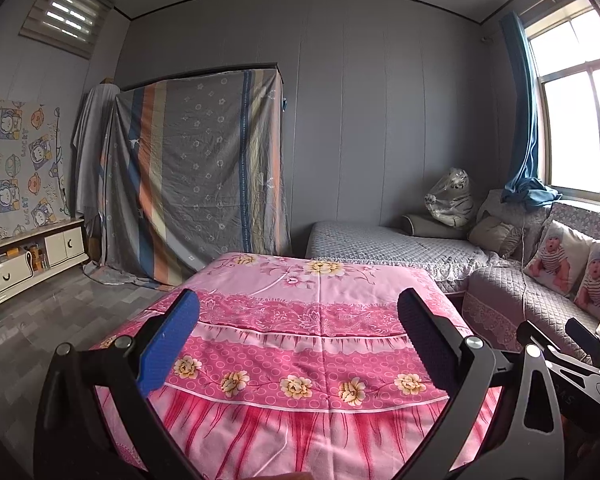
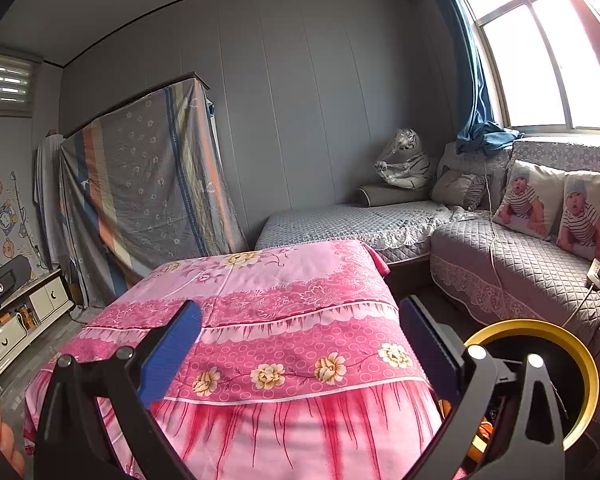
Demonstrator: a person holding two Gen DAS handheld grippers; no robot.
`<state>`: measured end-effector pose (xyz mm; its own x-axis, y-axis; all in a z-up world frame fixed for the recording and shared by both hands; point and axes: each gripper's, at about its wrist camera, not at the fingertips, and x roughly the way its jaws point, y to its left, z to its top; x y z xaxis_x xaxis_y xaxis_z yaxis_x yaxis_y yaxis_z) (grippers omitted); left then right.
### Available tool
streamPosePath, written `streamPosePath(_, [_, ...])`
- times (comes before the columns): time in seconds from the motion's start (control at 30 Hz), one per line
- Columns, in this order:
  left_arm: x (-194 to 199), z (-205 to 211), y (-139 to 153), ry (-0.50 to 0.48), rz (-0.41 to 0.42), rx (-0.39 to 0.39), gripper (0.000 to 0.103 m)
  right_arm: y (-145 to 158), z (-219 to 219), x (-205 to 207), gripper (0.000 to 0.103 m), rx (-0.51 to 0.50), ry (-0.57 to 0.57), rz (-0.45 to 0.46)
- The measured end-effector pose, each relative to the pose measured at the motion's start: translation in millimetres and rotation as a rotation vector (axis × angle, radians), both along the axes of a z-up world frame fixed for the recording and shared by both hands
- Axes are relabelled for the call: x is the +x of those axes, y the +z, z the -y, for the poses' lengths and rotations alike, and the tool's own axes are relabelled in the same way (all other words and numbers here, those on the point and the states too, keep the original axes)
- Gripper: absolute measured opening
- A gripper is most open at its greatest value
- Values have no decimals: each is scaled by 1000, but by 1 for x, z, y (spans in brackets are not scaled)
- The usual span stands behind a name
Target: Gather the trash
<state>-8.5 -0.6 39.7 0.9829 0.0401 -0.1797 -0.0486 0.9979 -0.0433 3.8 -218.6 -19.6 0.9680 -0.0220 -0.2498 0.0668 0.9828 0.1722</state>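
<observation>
A table draped in a pink flowered cloth (image 1: 312, 344) (image 2: 284, 320) fills the near middle of both views; I see no loose trash on it. My left gripper (image 1: 300, 336) hangs open above the cloth's near part, nothing between its blue pads. My right gripper (image 2: 300, 344) is open too, over the cloth's near right side. A round bin with a yellow rim (image 2: 580, 364) stands on the floor at the table's right corner, behind the right gripper's right finger; something orange shows inside it. In the left wrist view the right gripper (image 1: 572, 344) shows at the right edge.
A grey quilted corner sofa (image 2: 512, 264) with two baby-print cushions (image 2: 556, 208) runs along the right under the window. A charger and white cable (image 2: 598, 274) lie on it. A sheet-covered wardrobe (image 1: 196, 176) stands at the back, a low white cabinet (image 1: 24, 264) at the left.
</observation>
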Motion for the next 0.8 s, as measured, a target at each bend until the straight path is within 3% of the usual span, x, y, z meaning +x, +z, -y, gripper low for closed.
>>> streamPosePath(0.8, [4,1,-2,-26,-20,0,95,-5,3,4,95,17,-6,-24])
